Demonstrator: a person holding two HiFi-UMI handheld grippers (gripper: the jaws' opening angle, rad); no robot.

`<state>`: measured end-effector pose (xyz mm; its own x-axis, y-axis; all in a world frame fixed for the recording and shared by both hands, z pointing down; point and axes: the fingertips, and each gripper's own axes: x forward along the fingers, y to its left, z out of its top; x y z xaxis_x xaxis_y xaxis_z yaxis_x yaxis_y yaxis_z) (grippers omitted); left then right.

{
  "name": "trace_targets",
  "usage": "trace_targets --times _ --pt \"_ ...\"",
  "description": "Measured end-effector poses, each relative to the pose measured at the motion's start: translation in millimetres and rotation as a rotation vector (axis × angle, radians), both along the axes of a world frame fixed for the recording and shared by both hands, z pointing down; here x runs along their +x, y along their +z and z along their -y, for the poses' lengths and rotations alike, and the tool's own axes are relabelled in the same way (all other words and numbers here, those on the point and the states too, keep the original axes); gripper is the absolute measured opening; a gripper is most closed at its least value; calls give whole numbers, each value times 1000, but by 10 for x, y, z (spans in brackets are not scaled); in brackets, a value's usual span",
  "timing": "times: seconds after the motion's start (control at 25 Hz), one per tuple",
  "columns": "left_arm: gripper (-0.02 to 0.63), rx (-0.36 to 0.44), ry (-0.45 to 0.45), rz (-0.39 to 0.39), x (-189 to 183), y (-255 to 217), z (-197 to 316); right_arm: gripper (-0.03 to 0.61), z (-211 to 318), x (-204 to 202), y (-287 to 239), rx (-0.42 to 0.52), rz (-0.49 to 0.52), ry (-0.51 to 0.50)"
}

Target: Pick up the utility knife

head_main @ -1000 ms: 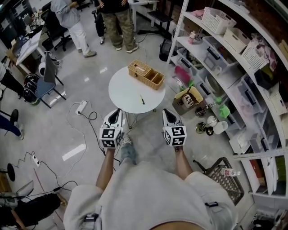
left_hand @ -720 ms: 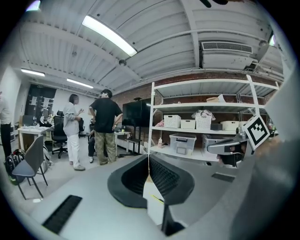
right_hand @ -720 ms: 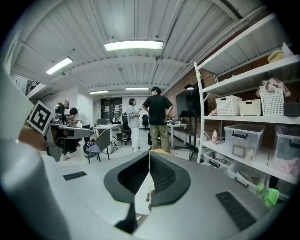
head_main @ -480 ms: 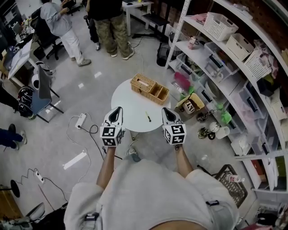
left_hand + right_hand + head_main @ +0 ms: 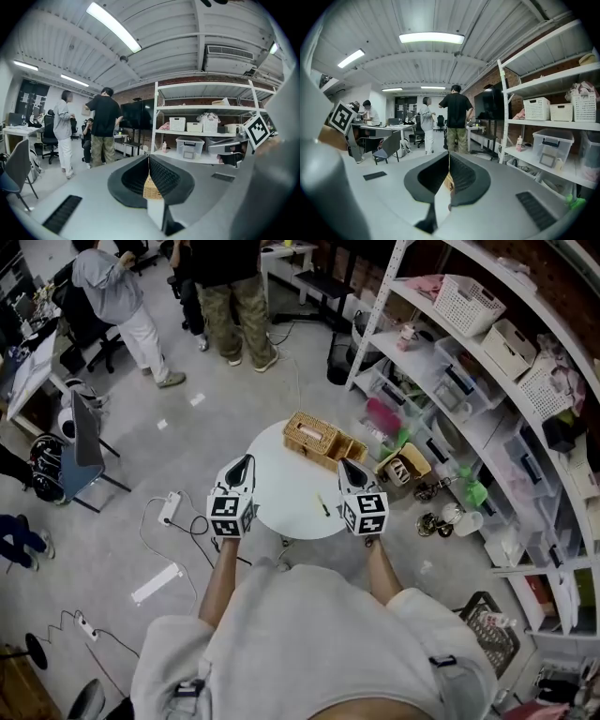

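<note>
The utility knife (image 5: 324, 506), a thin yellow-and-black stick, lies on the round white table (image 5: 281, 495), near its right edge. Behind it on the table stands a wicker basket (image 5: 319, 439). My left gripper (image 5: 246, 461) hangs over the table's left edge, shut with nothing in it. My right gripper (image 5: 345, 466) hovers just right of the knife and above it, also shut and empty. In the left gripper view the left gripper (image 5: 149, 159) has its tips together, and the wicker basket (image 5: 150, 190) shows through the slit below. The right gripper (image 5: 449, 157) shows the same closed tips.
White shelving (image 5: 487, 381) with bins lines the right side, with clutter on the floor (image 5: 441, 502) at its foot. A power strip and cables (image 5: 171, 509) lie left of the table. People (image 5: 230, 287) stand at the back, and a chair (image 5: 80, 442) is at left.
I have walked toward the table. Both shut grippers have moved forward with me and now flank the table's near half; the knife sits closer to the right gripper.
</note>
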<state>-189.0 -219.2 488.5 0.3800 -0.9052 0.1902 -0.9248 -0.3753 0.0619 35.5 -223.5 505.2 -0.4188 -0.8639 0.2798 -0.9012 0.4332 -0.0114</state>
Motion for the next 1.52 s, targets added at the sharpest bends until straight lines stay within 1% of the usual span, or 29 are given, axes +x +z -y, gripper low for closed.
trace_targets --times 0.2,0.4,0.76,0.96,1.2,1.52 --pt "23 -21 13 -2 -105 99 244 32 245 -108 74 -14 -16 4" --pt "23 -36 17 0 -185 152 383 32 400 -197 96 -24 -25 -5" --pt "23 -71 -18 7 -64 273 508 32 604 -154 249 -63 -21 -62" --pt "23 -101 -51 9 2 337 490 32 682 -173 327 -97 -19 -108" --pt "23 -150 -91 8 -17 524 376 32 607 -201 528 -148 -24 -147" --pt "23 -233 -103 13 133 860 98 32 357 -20 905 -238 -29 -151"
